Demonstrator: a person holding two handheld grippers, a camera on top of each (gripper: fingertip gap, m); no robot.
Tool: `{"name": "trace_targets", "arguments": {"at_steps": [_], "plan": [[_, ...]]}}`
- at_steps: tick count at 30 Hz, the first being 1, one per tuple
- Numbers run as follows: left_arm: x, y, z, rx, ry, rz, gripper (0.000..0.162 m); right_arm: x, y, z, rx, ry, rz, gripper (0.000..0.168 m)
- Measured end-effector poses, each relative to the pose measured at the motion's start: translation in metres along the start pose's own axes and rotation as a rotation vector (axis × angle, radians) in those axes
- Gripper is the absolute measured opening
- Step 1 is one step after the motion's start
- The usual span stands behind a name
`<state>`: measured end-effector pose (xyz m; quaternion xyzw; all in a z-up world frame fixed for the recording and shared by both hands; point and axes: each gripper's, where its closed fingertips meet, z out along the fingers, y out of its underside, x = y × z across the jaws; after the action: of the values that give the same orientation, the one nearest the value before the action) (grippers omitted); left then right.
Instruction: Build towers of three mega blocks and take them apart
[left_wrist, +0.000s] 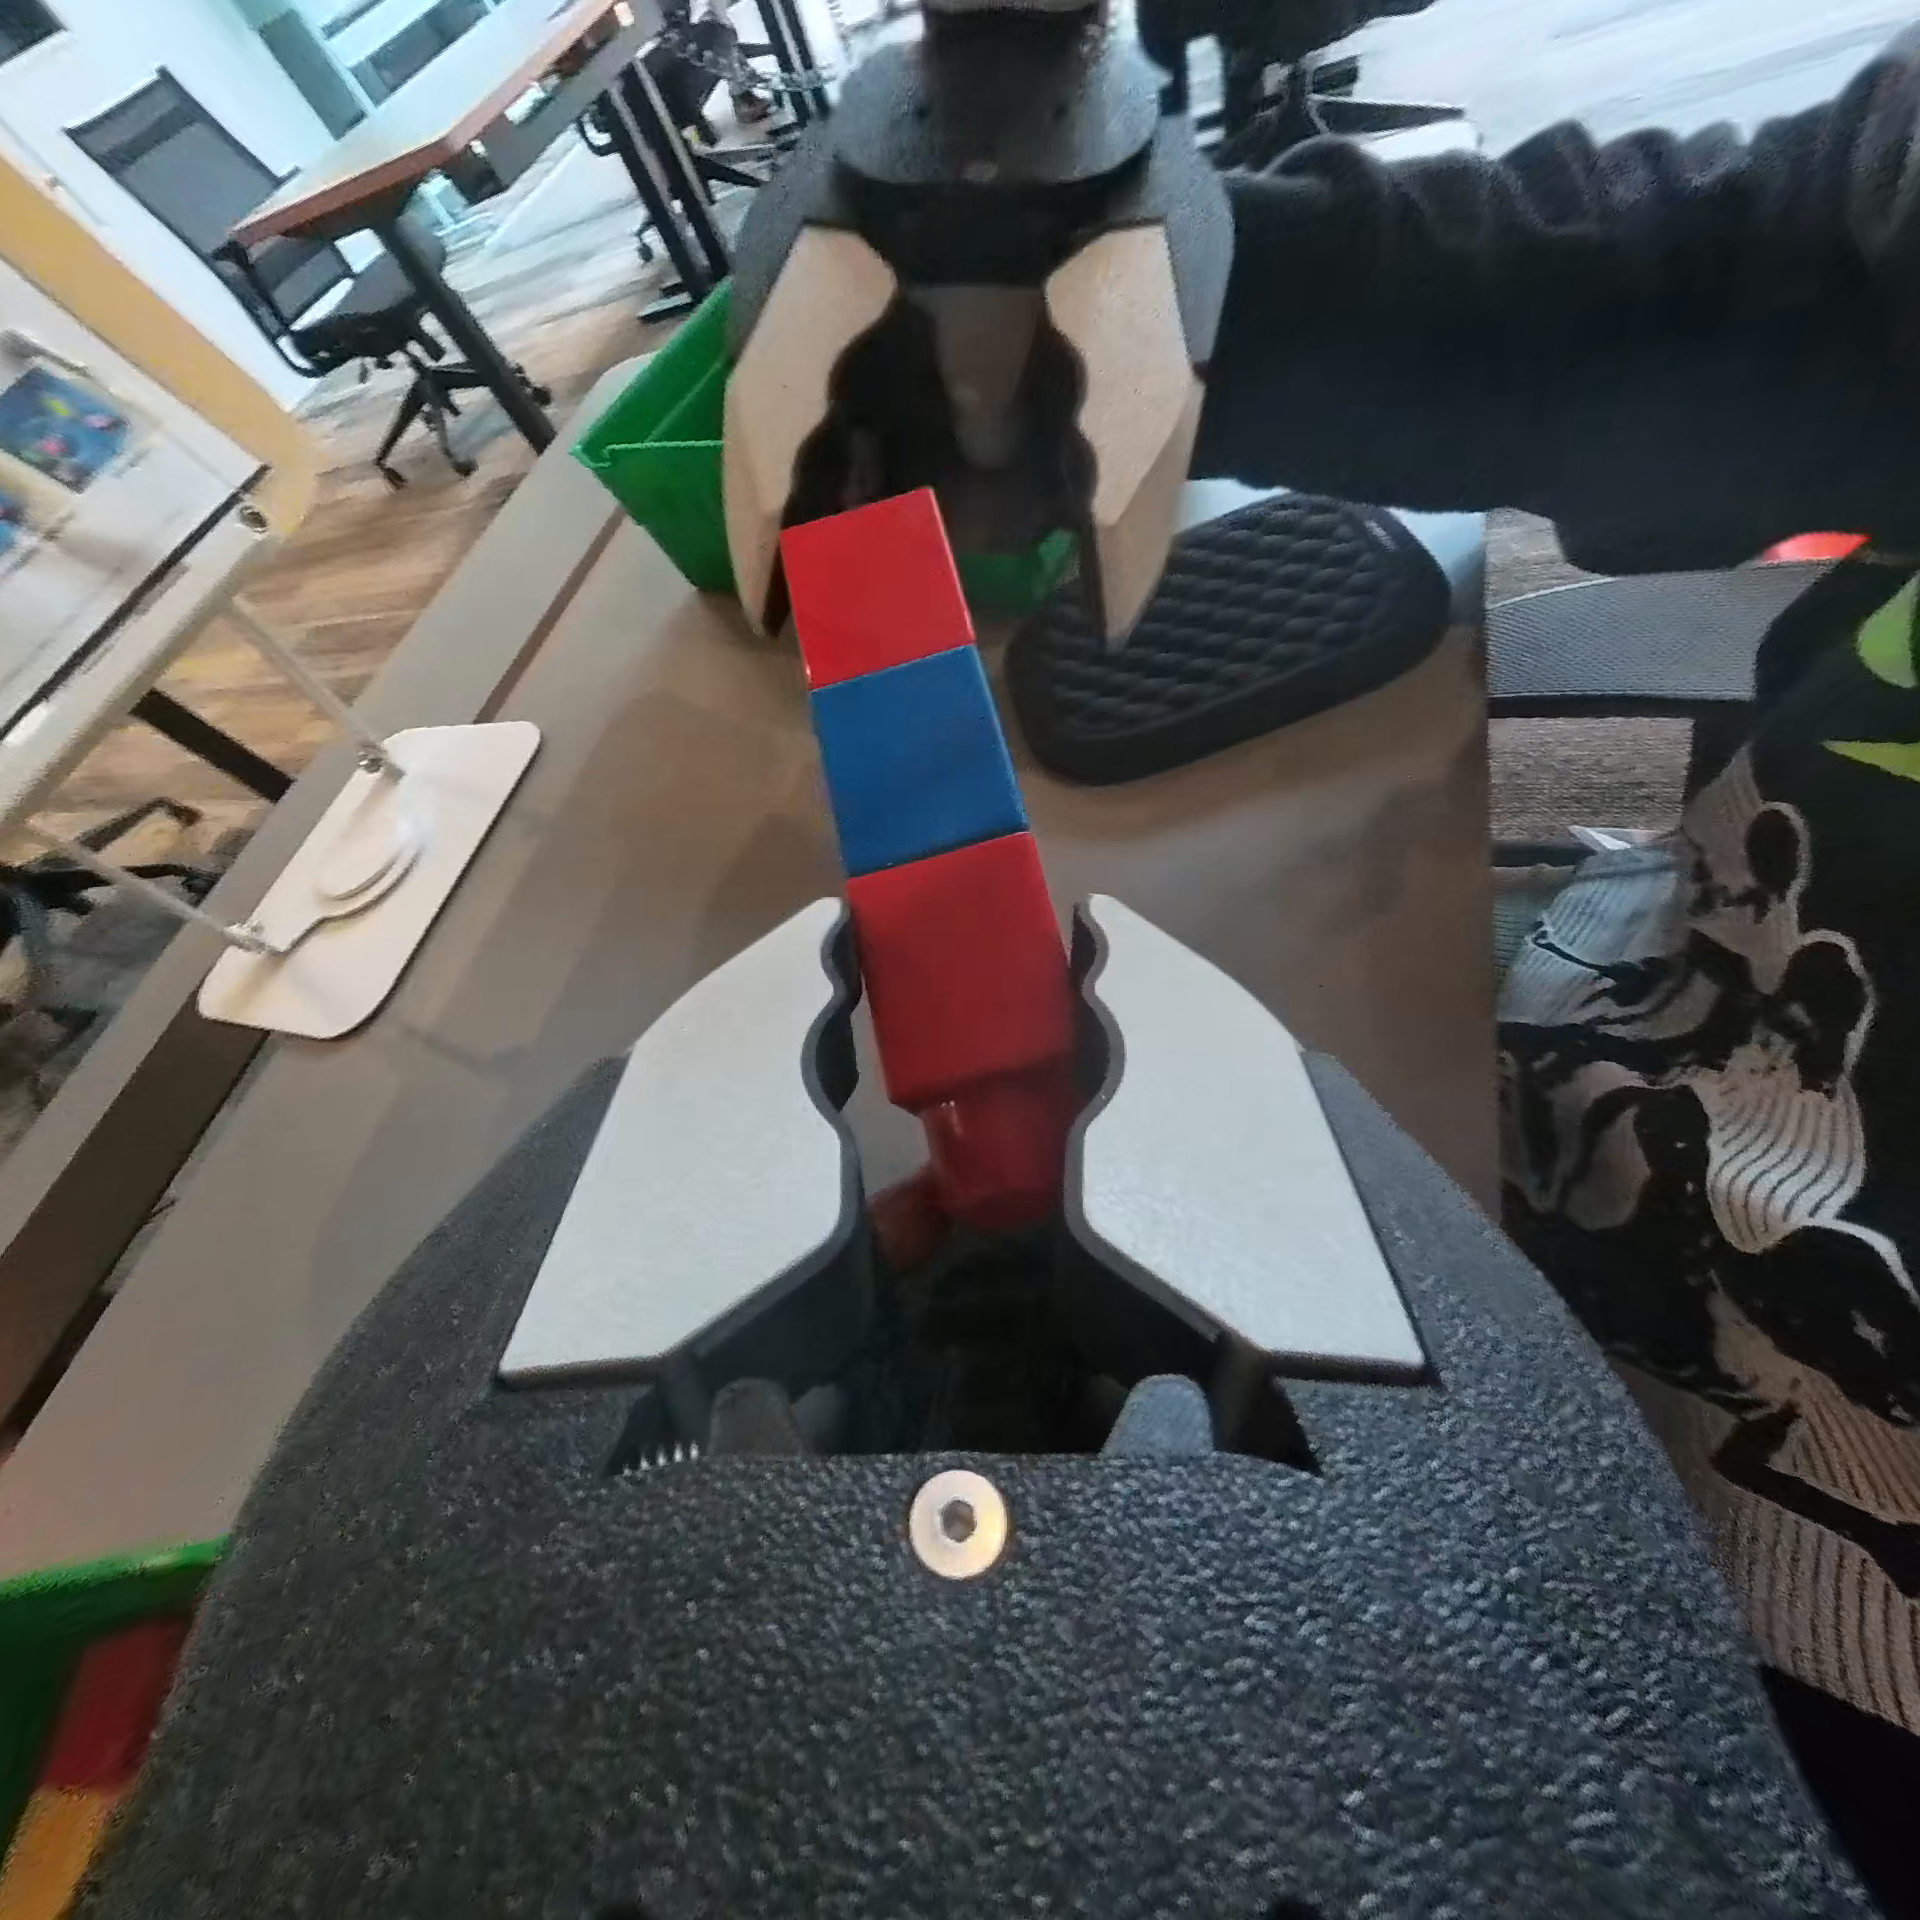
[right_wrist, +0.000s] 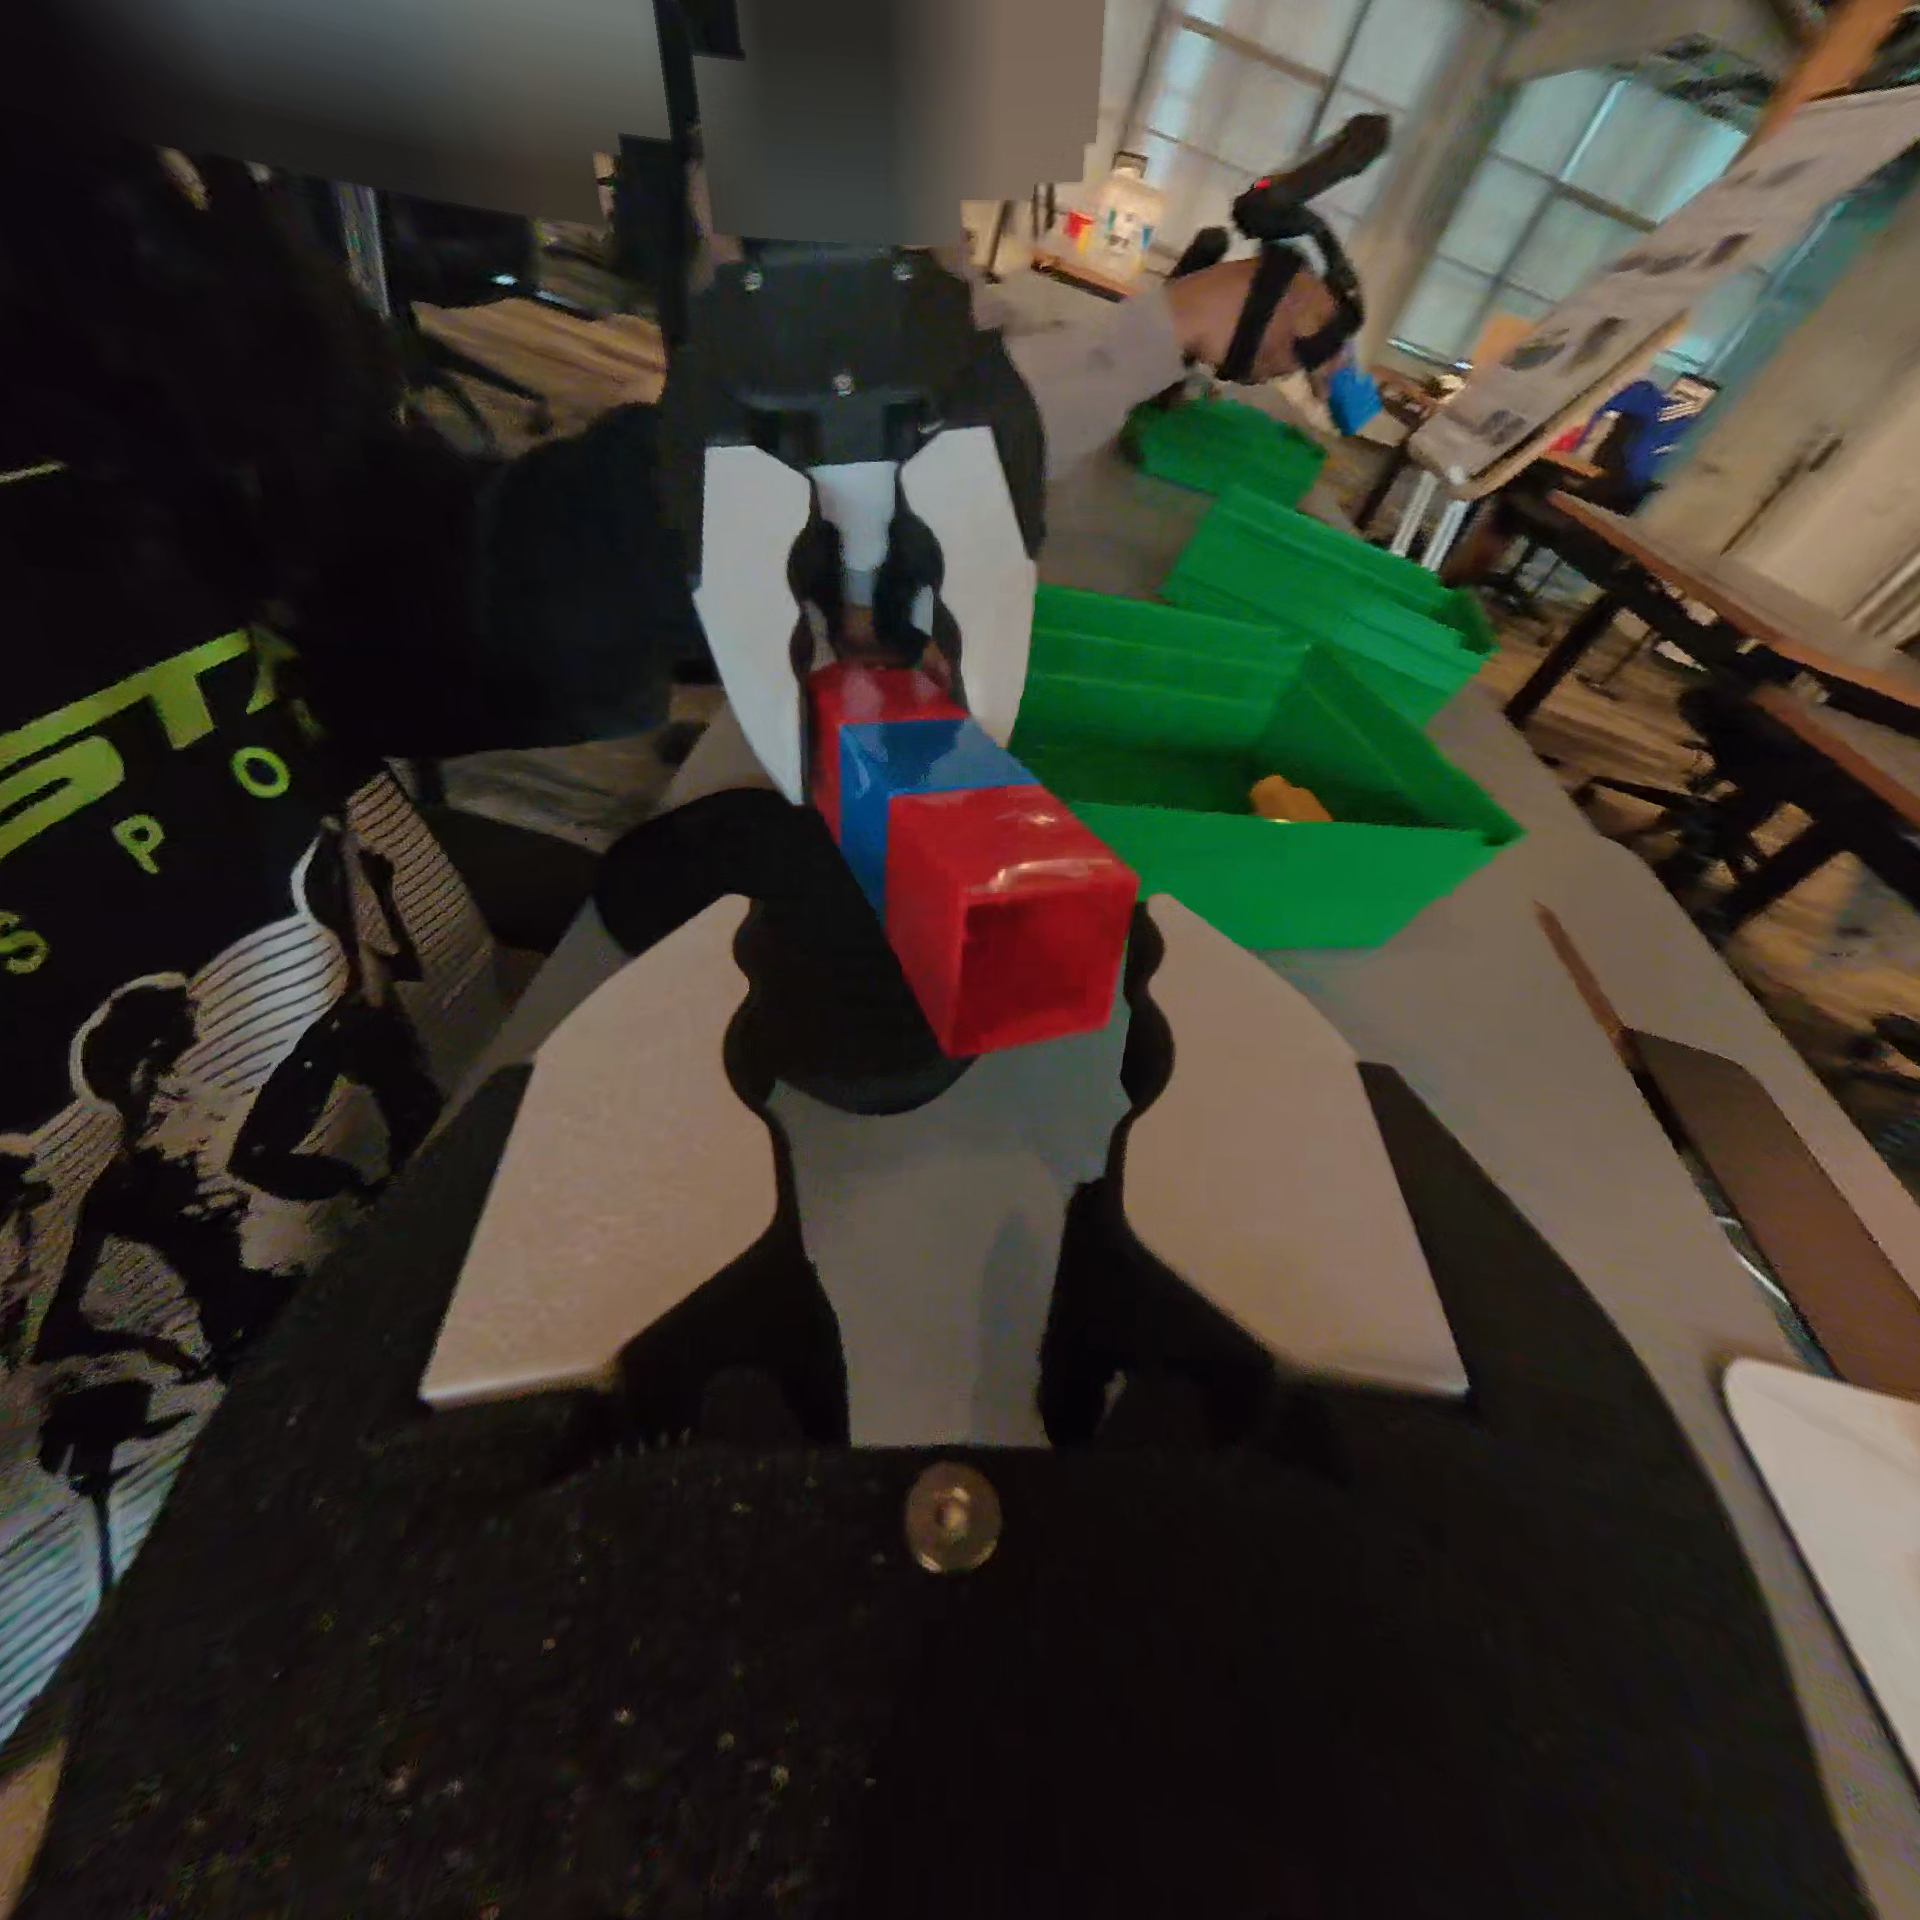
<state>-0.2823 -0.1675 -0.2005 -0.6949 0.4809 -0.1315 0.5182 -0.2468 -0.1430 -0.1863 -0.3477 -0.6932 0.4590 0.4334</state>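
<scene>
- My left claw (left_wrist: 961, 997) clamps the near red block of the tower (left_wrist: 914, 748), held above the bench (left_wrist: 644, 831).
- Its long axis points toward my right claw (right_wrist: 940, 925), spread wide around the far red end.
- The blocks show no readable writing.

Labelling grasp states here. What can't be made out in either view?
- Left wrist view: far red plastic block end, right gripper contact unclear.
- Right wrist view: far red block grip hidden by left gripper jaws.
- Yellow item in green plastic bin: mostly hidden by wall.
</scene>
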Motion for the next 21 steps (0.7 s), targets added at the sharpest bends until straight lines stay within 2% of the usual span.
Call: {"name": "trace_targets", "arguments": {"at_steps": [1,3,8,11,15,21], "plan": [[0.003,0.0,0.002,0.003,0.02,-0.001,0.038,0.0,0.001,0.004,-0.011,-0.005,-0.018,0.063],[0.009,0.0,0.004,0.012,0.059,-0.006,0.038,0.002,0.004,0.006,-0.028,0.01,-0.059,0.045],[0.006,0.007,0.006,-0.003,0.053,-0.027,0.036,-0.002,-0.001,0.005,-0.02,0.038,-0.137,0.04],[0.005,0.008,0.008,-0.03,0.028,0.044,0.048,-0.003,0.005,0.008,-0.131,0.093,-0.25,0.039],[0.012,0.007,0.017,-0.104,0.03,0.171,0.06,-0.013,0.007,0.017,-0.212,0.085,-0.345,0.039],[0.011,0.017,0.032,-0.22,-0.007,0.288,0.053,-0.019,0.001,0.023,-0.237,0.098,-0.399,0.039]]}}
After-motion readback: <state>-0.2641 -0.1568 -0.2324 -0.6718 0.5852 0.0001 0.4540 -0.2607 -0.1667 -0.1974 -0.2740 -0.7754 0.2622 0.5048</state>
